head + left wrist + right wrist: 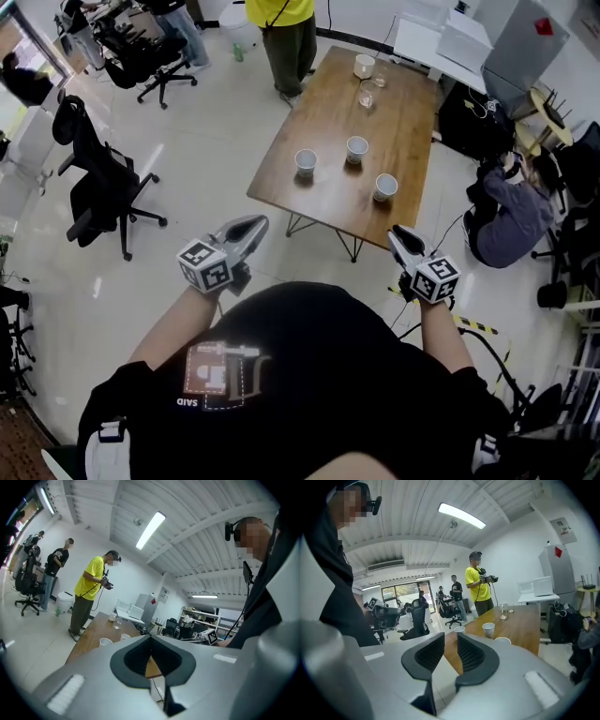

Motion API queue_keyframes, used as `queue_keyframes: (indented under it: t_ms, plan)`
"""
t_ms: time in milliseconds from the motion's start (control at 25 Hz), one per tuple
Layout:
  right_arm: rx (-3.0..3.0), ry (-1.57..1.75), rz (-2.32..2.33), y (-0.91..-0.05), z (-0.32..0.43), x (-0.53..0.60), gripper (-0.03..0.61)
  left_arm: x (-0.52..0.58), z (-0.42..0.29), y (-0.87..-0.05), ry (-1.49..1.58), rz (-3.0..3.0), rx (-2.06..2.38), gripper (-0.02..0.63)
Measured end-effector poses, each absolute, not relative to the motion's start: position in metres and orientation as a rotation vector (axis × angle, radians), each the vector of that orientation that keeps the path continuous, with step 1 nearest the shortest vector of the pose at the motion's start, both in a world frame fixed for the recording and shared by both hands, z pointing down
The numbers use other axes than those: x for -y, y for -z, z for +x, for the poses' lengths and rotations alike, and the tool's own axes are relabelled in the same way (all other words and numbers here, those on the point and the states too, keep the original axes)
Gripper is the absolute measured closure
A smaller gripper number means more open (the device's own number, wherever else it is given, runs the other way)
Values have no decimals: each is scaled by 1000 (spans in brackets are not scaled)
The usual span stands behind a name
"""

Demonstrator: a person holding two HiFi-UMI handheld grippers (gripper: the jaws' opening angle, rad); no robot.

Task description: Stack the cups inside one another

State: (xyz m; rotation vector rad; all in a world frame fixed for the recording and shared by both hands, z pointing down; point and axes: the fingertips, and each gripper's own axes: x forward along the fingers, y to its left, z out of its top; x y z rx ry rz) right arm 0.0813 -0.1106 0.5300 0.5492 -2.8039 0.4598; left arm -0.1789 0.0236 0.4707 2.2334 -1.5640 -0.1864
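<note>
Three white paper cups stand apart on the wooden table [323, 117]: one on the left [306, 161], one in the middle [356, 148] and one at the right near the table's edge [385, 187]. Both grippers hang short of the table's near edge, over the floor. My left gripper [257, 223] is shut with nothing in it; its jaws meet in the left gripper view [151, 637]. My right gripper [399, 232] is open and empty, with a clear gap between its ribbed pads [469, 652]. The right gripper view shows the cups ahead [488, 629].
A glass [366, 97] and a pale mug [364, 65] stand at the table's far end, where a person in a yellow shirt [286, 33] stands. A black office chair [98, 183] is on the left, and a crouching person [511, 214] is right of the table.
</note>
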Motion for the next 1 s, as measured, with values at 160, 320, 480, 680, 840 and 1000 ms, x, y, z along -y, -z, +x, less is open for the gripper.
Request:
queue_keyframes:
  t_ms: [160,320,480,680,840,1000]
  plan:
    - [2828,-442,523,-526,66,161,465,14,-181,-465,154,2238,1584,612]
    - [2813,-429,533,-534,44,185,457,44,-206,-472,156,2258,1575,612]
    - [2752,-422,621,-542,20,202,454,77,-238,-478,164,2315,1499,612]
    - [2675,-458,791,-546,-6,203,454,115,-274,-486,126,2394,1333,612]
    - [2655,-503,866,-548,-21,202,453,151,-293,-492,82,2481,1252,612]
    - [2649,-530,871,-548,-11,201,453,190,-287,-485,-74,2587,1247,612]
